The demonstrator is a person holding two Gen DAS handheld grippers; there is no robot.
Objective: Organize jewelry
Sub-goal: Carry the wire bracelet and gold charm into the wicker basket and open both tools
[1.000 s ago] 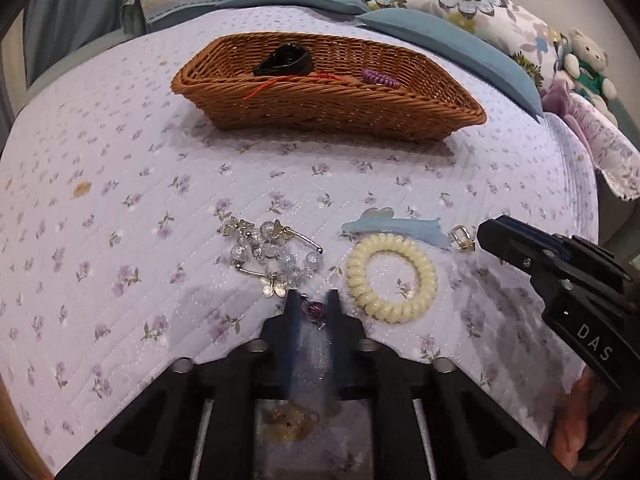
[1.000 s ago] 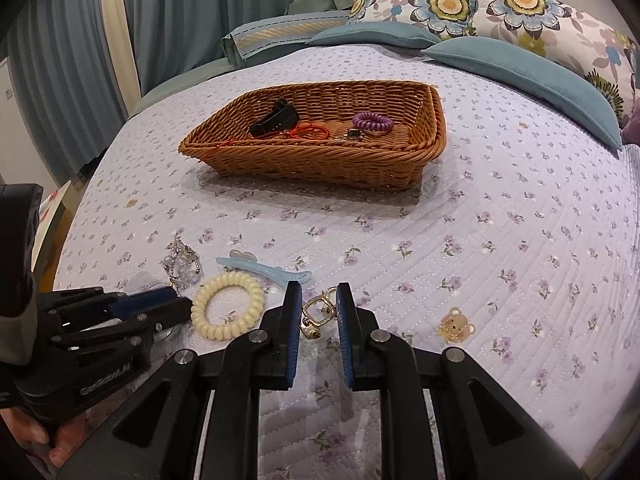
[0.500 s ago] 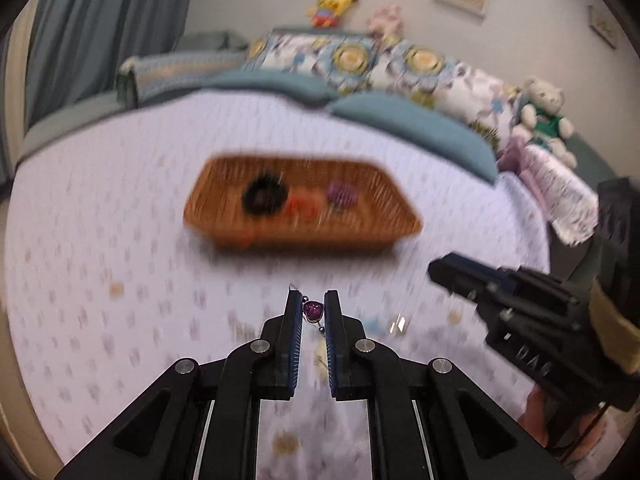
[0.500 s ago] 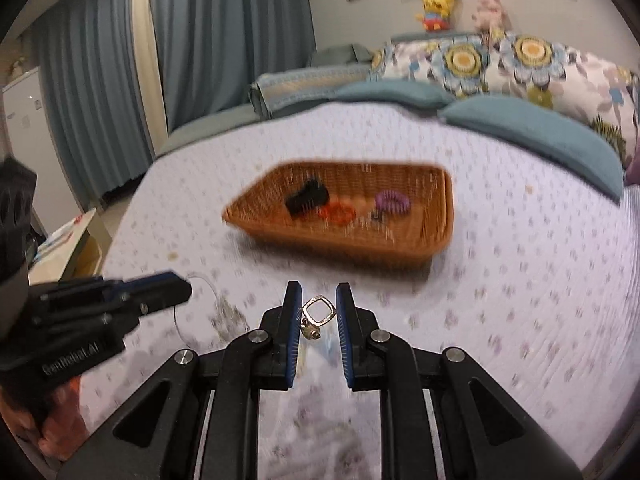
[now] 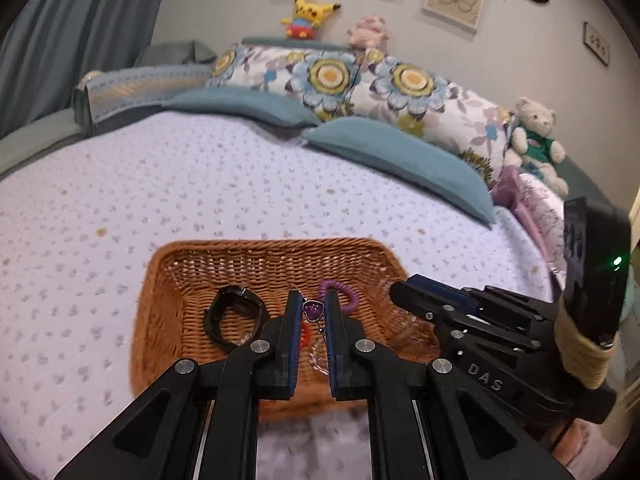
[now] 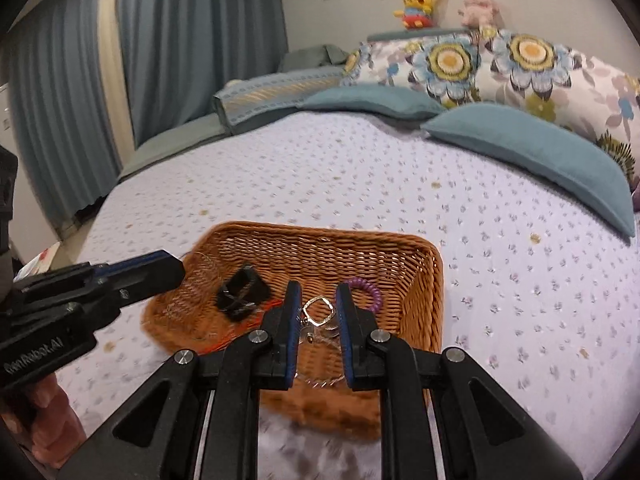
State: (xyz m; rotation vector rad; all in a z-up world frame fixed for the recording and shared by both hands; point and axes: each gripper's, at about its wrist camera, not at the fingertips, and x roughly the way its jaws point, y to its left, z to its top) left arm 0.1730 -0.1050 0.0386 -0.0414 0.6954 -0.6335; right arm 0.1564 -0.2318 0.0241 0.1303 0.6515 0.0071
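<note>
Over the brown woven wicker basket point(image 5: 160, 320) on the bed, a purple heart-shaped pendant point(image 5: 313, 309) is pinched by the left gripper point(image 5: 313, 300), and a square gold-coloured metal ring point(image 6: 318, 311) by the right gripper point(image 6: 318, 294).

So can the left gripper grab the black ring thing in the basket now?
Probably not yet. The left gripper is shut on a purple heart pendant, so its jaws are full. The black bracelet lies uncovered in the basket just beside it.

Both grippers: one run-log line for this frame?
left gripper: shut on purple heart pendant | right gripper: shut on gold square earring | both over wicker basket | not released
</note>
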